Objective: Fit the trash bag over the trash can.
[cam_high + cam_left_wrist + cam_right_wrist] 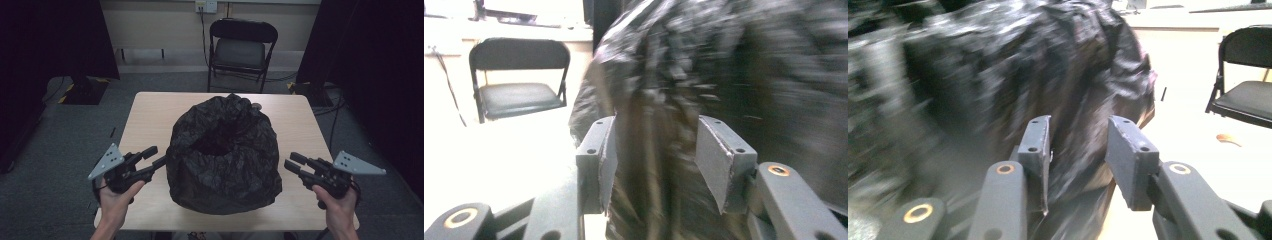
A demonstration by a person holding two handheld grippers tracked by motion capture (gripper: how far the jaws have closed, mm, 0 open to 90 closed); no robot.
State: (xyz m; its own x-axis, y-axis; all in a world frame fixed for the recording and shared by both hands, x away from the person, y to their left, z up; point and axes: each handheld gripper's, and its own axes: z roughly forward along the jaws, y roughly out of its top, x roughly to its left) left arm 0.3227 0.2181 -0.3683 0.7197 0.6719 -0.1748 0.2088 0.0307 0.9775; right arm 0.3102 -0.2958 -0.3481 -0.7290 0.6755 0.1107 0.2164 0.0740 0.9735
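Table point(150, 107): light wood top, both grippers sit over its near edge, one at each near corner.

Black bag point(223, 152) point(724, 65) point(998, 60): crinkled plastic, mouth open and facing up, standing mid-table, directly between the two grippers. It's ahead of each gripper's jaws and to its inner side. Blurred in both gripper views.

Folding chair point(241, 47) point(516, 75) point(1248, 80): black, on the floor past the far table edge, well beyond both grippers.

Left gripper point(156, 157) point(654, 160): held in the left hand point(115, 200), grey plate on top, jaws pointing at the bag's left flank. Jaws partly apart, medium gap. In the left gripper view, bag plastic shows in the gap between the pads, but the pads don't press on it; not gripping. In the high view the lower jaw tip is at the bag's edge; contact can't be confirmed.

Right gripper point(295, 162) point(1078, 155): held in the right hand point(340, 210), grey plate on top, jaws pointing at the bag's right flank. Jaws partly apart, medium gap, nothing clamped. The tips stand just off the bag's side, with a small strip of table showing between.

Small tan scrap point(1228, 139): on the surface to the right of the right gripper's jaws, in the right gripper view; can't tell what it is.
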